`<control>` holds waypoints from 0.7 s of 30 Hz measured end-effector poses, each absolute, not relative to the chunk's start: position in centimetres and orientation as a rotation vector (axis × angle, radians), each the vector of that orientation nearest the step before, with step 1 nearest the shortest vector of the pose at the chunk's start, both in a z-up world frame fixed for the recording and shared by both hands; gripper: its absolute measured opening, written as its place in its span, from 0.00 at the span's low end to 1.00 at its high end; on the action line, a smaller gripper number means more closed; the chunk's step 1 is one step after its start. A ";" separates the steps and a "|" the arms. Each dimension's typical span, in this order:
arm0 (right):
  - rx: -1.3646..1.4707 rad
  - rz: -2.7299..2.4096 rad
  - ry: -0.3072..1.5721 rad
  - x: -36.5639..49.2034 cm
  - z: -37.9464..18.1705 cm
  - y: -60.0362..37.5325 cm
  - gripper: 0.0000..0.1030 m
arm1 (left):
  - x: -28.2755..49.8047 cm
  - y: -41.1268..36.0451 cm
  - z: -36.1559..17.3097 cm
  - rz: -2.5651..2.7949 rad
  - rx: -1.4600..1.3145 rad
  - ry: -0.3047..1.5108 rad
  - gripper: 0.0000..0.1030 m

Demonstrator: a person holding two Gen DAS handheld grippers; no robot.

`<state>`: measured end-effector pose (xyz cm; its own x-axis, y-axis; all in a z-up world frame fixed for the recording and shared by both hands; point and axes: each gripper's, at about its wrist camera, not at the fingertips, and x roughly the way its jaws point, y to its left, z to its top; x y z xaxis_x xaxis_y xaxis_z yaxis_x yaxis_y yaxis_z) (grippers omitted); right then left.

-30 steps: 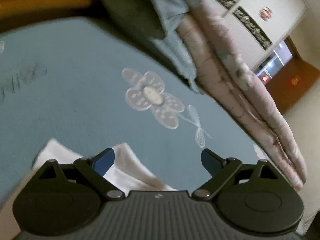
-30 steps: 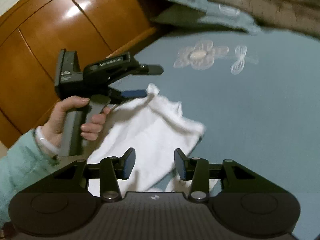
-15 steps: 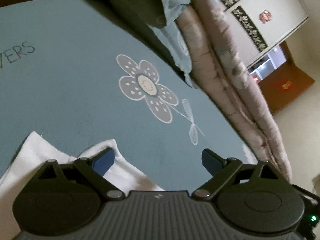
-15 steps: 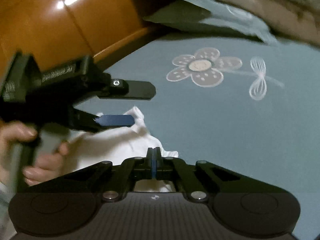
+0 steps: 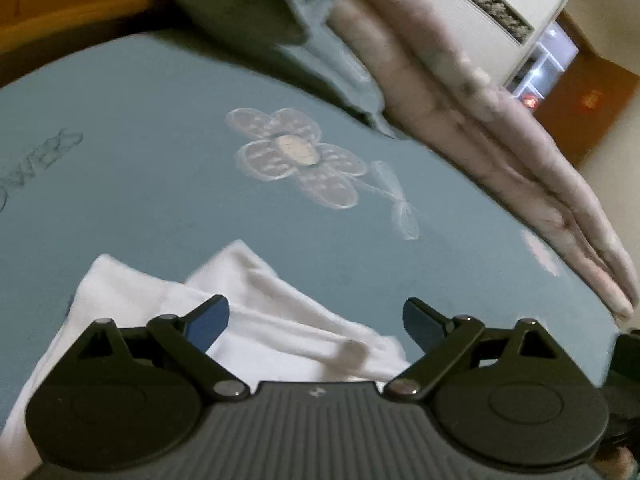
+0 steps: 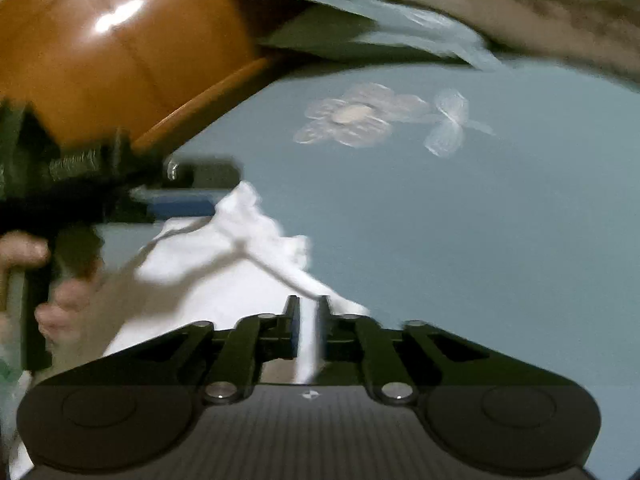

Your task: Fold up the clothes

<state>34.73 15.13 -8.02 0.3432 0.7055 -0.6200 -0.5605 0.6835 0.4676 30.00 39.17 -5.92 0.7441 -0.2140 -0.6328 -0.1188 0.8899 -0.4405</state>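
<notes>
Nearest the right wrist camera, the right gripper [image 6: 307, 312] is clamped on a strip of the white garment [image 6: 224, 272], a band of cloth pinched between its narrow fingers. The garment lies rumpled on the blue-grey bedsheet [image 6: 460, 240]. To its left, a hand [image 6: 60, 300] holds the left gripper [image 5: 316, 312], whose fingers stand wide apart above the cloth, gripping nothing. Farther off, a white flower print [image 5: 296, 156] marks the sheet. Beyond lie a folded pinkish quilt [image 5: 500, 128] and a wooden headboard [image 6: 112, 48].
</notes>
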 end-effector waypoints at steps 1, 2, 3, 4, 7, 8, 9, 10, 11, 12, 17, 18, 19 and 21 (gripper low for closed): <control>0.223 0.819 0.907 34.9 -8.1 14.5 0.00 | 30.0 39.4 -5.8 -0.055 -0.492 0.732 0.90; 0.261 0.810 0.914 35.1 -8.2 13.9 0.01 | 29.9 39.6 -5.4 -0.047 -0.503 0.737 0.90; 0.263 0.804 0.913 34.8 -7.8 13.6 0.06 | 29.6 39.7 -4.7 -0.041 -0.499 0.732 0.90; 0.258 0.798 0.904 34.5 -7.4 13.4 0.09 | 29.1 39.8 -3.8 -0.043 -0.487 0.714 0.90; 0.275 0.812 0.873 33.3 -5.8 12.2 0.23 | 26.7 40.8 -1.6 -0.092 -0.479 0.662 0.91; 0.279 0.821 0.864 32.8 -5.3 11.7 0.23 | 26.0 41.4 -1.2 -0.100 -0.498 0.658 0.91; 0.283 0.829 0.854 32.4 -4.8 11.3 0.25 | 25.4 42.1 -1.1 -0.110 -0.529 0.660 0.91; 0.286 0.841 0.849 32.0 -4.3 10.9 0.26 | 25.1 42.7 -1.3 -0.119 -0.563 0.665 0.91; 0.288 0.848 0.843 31.6 -3.9 10.6 0.31 | 25.0 43.3 -1.9 -0.130 -0.610 0.678 0.91; 0.289 0.849 0.836 31.1 -3.5 10.5 0.33 | 24.9 43.8 -2.7 -0.142 -0.649 0.697 0.91; 0.286 0.868 0.835 30.1 -2.5 10.5 0.35 | 25.7 45.0 -6.8 -0.111 -0.689 0.731 0.90; 0.288 0.867 0.832 29.9 -2.3 10.4 0.36 | 25.7 45.1 -6.7 -0.112 -0.695 0.724 0.90; 0.278 0.864 0.826 29.6 -2.2 10.4 0.37 | 25.7 45.2 -6.4 -0.105 -0.702 0.733 0.90; 0.254 0.857 0.815 29.1 -2.0 10.4 0.37 | 25.5 45.1 -5.4 -0.096 -0.671 0.749 0.90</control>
<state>29.15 10.42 -1.95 0.3822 0.7541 -0.5341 -0.5714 0.6471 0.5048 25.55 45.09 -5.35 0.7385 -0.3111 -0.5982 -0.1503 0.7889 -0.5959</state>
